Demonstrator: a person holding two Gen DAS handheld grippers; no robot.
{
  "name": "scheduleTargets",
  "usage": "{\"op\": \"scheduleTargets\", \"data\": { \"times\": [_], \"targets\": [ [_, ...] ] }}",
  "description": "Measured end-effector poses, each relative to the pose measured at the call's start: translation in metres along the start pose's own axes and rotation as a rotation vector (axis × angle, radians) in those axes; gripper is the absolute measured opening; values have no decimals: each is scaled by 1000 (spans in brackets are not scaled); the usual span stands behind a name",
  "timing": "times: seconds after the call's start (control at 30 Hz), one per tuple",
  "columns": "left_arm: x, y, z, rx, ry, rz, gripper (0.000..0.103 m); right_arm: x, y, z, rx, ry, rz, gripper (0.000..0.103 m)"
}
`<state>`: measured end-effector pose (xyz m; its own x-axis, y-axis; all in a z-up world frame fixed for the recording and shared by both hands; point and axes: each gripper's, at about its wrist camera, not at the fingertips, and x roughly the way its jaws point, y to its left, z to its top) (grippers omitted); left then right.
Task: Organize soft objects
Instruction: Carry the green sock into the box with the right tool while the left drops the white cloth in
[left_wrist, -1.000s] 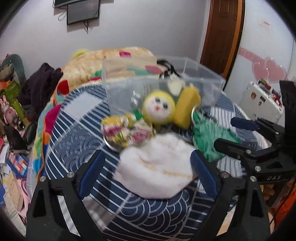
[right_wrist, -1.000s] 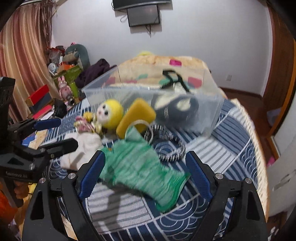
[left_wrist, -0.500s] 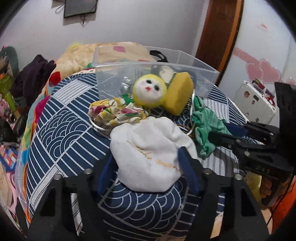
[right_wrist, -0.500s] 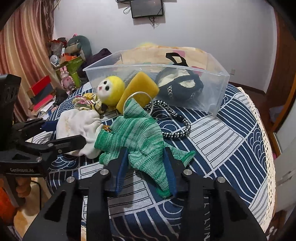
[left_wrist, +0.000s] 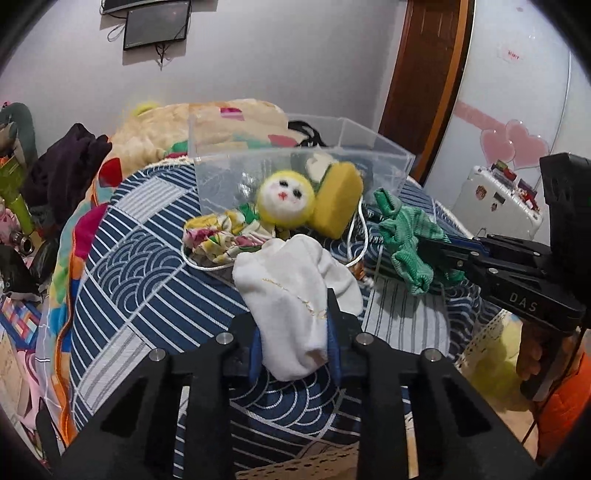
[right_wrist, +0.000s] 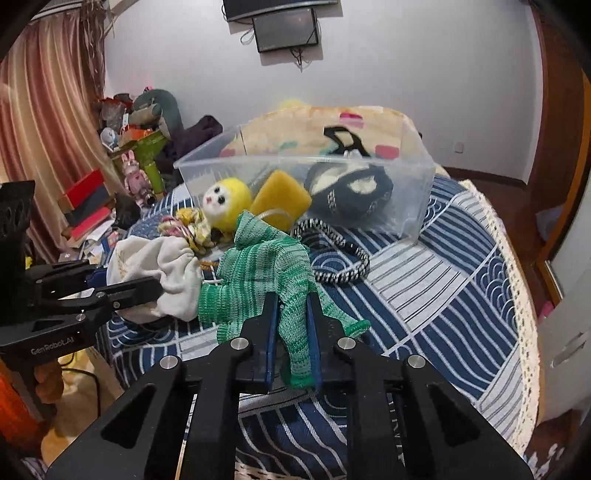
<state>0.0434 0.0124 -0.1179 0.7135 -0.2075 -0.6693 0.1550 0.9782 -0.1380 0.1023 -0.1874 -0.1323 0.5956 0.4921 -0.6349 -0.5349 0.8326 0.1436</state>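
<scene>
While the left hand-held gripper (left_wrist: 295, 343) clamps the white fabric pouch (left_wrist: 295, 288), the right hand-held gripper (right_wrist: 291, 332) pinches the green knitted cloth (right_wrist: 266, 273) (clear plastic bin (right_wrist: 406, 206) behind).

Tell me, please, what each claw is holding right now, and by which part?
Left claw: white cloth pouch, near end. Right claw: green knitted piece, a narrow near strip.

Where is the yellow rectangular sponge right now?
In the right wrist view the yellow rectangular sponge leans against the front wall of the clear plastic bin, just right of the yellow round-headed doll and behind the green knitted cloth.
</scene>
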Motion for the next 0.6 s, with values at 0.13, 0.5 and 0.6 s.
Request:
{"op": "scheduleTargets", "data": {
  "times": [0.13,0.5,0.6],
  "targets": [
    [-12,2,8,9,-33,-7,28,-9,-1,4,-3,-31,-12,13],
    [-44,13,35,-13,-153,-3,28,-35,-10,20,26,-118,-62,13],
    [-51,18,48,-21,-190,-22,28,-41,-13,29,28,-149,-74,13]
  ]
}}
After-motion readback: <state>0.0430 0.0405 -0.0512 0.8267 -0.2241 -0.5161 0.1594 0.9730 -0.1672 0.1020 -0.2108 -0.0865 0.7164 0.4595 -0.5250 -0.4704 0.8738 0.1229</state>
